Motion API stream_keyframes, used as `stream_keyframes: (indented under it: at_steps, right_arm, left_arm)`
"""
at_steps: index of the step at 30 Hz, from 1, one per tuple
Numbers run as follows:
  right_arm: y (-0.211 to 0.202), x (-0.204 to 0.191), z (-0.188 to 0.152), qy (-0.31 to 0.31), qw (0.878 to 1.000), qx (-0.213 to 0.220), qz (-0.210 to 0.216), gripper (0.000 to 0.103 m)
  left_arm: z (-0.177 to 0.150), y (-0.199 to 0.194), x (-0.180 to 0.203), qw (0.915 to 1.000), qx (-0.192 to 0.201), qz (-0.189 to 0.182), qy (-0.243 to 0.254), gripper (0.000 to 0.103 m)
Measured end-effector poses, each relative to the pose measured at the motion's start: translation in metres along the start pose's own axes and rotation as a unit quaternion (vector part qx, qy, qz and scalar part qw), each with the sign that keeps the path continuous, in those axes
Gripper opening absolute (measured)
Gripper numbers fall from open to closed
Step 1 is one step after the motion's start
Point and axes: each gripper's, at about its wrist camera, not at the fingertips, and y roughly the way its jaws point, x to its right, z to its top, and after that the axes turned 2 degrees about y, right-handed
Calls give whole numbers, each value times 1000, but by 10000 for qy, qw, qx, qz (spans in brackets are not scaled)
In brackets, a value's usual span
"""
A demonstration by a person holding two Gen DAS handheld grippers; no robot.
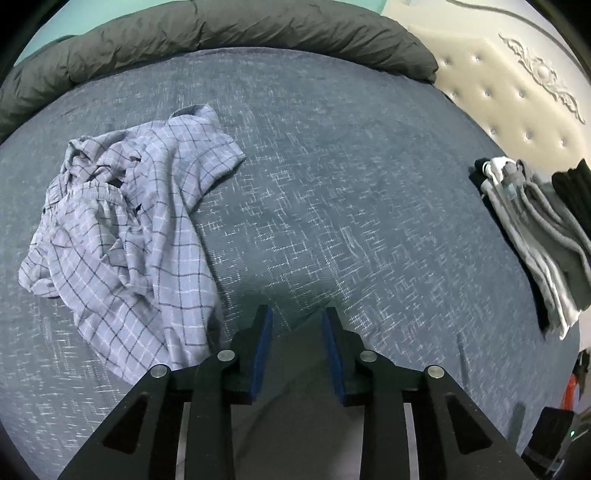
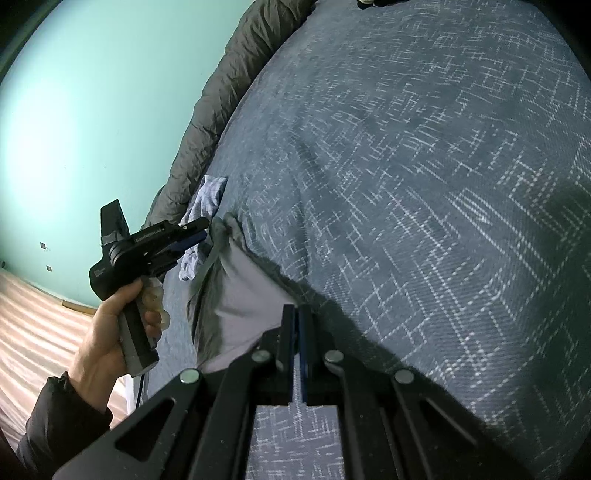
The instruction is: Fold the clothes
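The crumpled checked garment (image 1: 125,229) lies on the bed (image 1: 332,184) forward and to the left of the left gripper (image 1: 297,317) (fingers spread, holding nothing), making it the nearer tool, while the right gripper (image 2: 297,314) is pressed together, seemingly empty.

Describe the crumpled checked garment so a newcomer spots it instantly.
Start from the bed with the blue-grey woven cover and the dark grey duvet rolled along its far edge. On the left half of the cover, nearer than the duvet, lies the checked garment, a loose crumpled heap. It is pale lavender with a dark grid, unlike the neat stack of folded grey, white and black clothes by the cream tufted headboard.
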Motion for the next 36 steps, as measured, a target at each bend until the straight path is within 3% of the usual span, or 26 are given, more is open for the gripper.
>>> stream_keyframes:
  at_steps: [10,12,14,18,22,25,29,31,33,36]
  right_arm:
    - [-7,3,0,-4,10000,-19,23,2]
    - [-8,4,0,-14,10000,-22,18,2]
    - [-9,4,0,-13,10000,-21,13,2]
    - [-15,3,0,-1,9999,122,-25,2]
    - [-17,2,-2,-56,9998,173,-92,2]
    - [-16,2,-4,-76,9998,145,-135,2]
    - [-15,3,-5,-86,9998,117,-167,2]
    - [-13,3,-5,-71,9998,114,-157,2]
    - [-14,3,-4,-74,9998,104,-148,2]
    - [-14,4,-3,-48,9999,95,-130,2]
  left_arm:
    - [6,16,13,9998,-67,-118,160,30]
    - [6,20,16,9996,-143,-150,207,11]
    - [5,24,18,9995,-160,-93,256,5]
    - [8,16,14,9999,47,45,147,4]
    - [16,10,6,9997,230,-76,-101,4]
    - [18,15,7,9999,138,-53,-90,4]
    - [14,28,11,9999,-96,85,9,7]
    - [13,26,8,10000,-27,36,-73,15]
    - [14,20,5,9999,14,-9,-119,30]
    - [13,-11,-5,9995,291,-91,-125,32]
